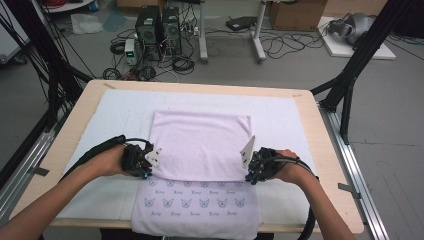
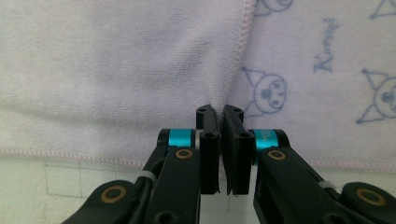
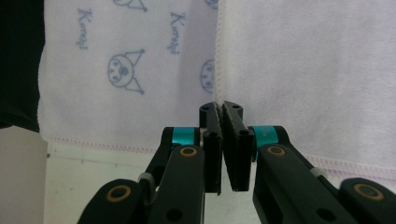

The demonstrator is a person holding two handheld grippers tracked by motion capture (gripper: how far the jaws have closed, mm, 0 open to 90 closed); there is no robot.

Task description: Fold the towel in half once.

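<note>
Table [image 1: 330,165] w/ white mat [image 1: 120,115]: left gripper [image 2: 220,114] & right gripper [image 3: 220,111] both clamped on folded towel [image 1: 200,145] edge.

From my feed: grey floor [image 1: 395,150] behind the wooden table [image 1: 330,165], two black computer towers [image 1: 159,27] in tangled cables [image 1: 280,45], a cardboard box [image 1: 297,14], black frame struts [image 1: 357,60] either side.
</note>
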